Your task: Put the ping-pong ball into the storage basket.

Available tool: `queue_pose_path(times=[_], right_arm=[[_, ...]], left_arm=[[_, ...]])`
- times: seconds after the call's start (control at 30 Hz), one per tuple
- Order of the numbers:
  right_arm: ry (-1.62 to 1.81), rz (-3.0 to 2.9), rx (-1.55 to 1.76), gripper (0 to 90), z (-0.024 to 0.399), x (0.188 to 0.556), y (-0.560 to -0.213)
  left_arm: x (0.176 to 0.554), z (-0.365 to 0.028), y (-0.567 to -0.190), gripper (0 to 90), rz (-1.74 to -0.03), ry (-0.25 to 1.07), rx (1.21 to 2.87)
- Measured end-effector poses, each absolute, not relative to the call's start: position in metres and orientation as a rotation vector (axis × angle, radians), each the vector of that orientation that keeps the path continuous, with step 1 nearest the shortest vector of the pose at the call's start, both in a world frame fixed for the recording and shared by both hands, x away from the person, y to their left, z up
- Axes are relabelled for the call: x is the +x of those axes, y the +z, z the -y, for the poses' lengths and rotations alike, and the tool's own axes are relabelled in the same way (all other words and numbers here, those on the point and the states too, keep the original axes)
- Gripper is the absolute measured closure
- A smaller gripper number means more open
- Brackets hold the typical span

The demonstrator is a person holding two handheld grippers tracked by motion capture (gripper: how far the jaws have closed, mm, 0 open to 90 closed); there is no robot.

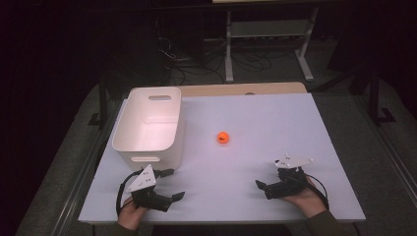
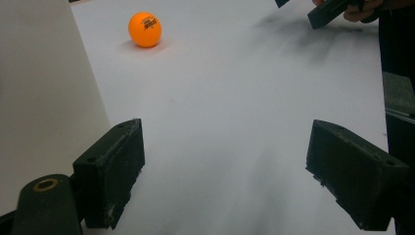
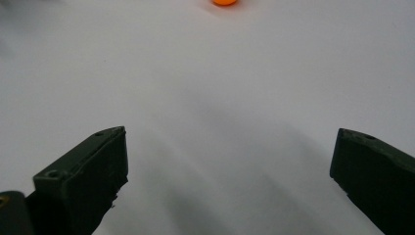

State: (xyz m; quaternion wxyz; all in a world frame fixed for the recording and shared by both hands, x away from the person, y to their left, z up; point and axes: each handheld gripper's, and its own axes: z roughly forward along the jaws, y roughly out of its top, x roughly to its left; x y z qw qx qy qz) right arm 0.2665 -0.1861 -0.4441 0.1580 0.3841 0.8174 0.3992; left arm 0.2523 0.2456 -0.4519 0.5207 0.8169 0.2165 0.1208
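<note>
On the white rectangular tabletop (image 1: 275,118), a small orange ball with dark printed lettering (image 1: 223,137) is seen lying alone near the middle, apart from everything else. A white plastic bin with slot handles (image 1: 150,123) is set at the table's left, well clear of the ball.

Left gripper (image 1: 169,200), held in the left hand (image 1: 130,212) at the near left edge: jaws spread wide, nothing between them. From the left gripper view, the ball (image 2: 145,29) is seen far ahead and left of the gap between the jaws, resting on the bare surface with the bin wall (image 2: 44,107) along the left side. The right gripper (image 2: 328,12) is glimpsed at the top right of that view.

Right gripper (image 1: 263,187), held in the right hand (image 1: 305,196) at the near right edge: jaws likewise spread wide, nothing held. From the right gripper view, only the lower edge of the ball (image 3: 224,2) is caught at the top border, well ahead of the jaws and roughly in line with the gap between them.

Both grippers are kept low over the table, pointing inward; whether they touch the surface cannot be told.
</note>
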Motion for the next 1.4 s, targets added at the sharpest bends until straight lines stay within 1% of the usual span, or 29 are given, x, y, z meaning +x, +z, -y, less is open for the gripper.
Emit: queue_pose_path(times=[1.4], right_arm=[[1.183, -2.365, 1.056, 0.5, 0.172, 0.271, -0.438]], left_arm=[[0.251, -0.245, -0.452, 14.2, -0.511, 0.299, 1.960]])
